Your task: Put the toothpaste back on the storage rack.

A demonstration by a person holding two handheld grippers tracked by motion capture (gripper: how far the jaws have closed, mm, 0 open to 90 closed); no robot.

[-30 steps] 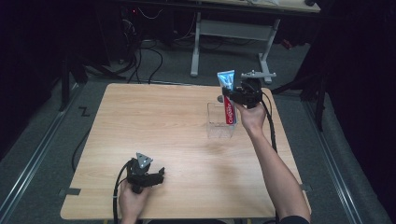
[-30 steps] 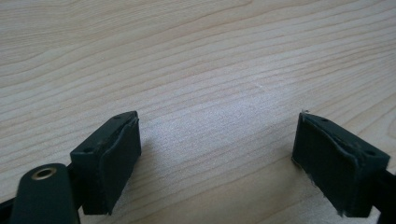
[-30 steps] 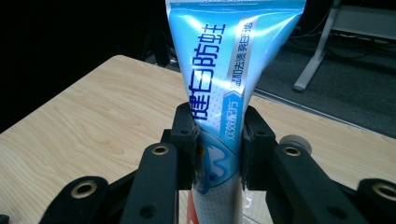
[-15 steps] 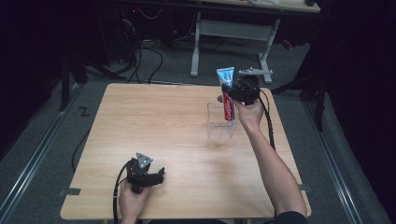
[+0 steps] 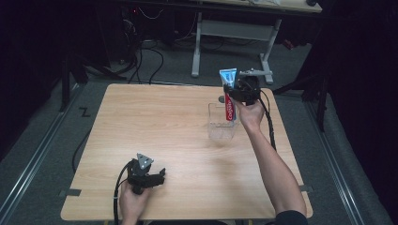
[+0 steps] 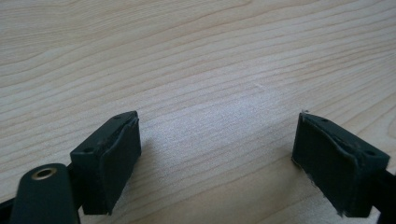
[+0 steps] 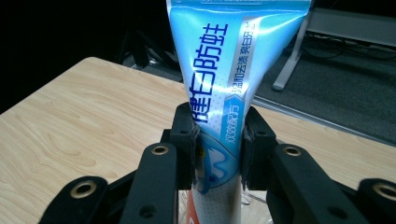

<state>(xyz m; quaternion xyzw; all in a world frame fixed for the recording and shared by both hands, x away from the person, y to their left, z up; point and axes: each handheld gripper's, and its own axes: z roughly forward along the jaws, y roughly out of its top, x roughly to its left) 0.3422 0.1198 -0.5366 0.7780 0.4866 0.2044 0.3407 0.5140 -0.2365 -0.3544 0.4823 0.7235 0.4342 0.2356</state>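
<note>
A blue, white and red toothpaste tube (image 5: 228,96) stands upright, its lower end inside a clear plastic cup (image 5: 220,126) on the right half of the wooden table (image 5: 164,122). My right gripper (image 5: 234,91) is shut on the tube's middle. In the right gripper view the tube (image 7: 224,70) rises between the two jaws of my right gripper (image 7: 218,149), pinched tight. My left gripper (image 5: 157,177) rests near the table's front left edge, open. In the left gripper view the left gripper (image 6: 215,163) has its jaws wide apart over bare wood.
A white-legged desk (image 5: 234,28) and cables lie on the floor beyond the table's far edge. A cable (image 5: 117,197) trails from the left gripper off the front edge. Floor rails (image 5: 37,154) run along both sides.
The right gripper and tube have shifted slightly left and down over the cup. The left gripper has stayed still.
</note>
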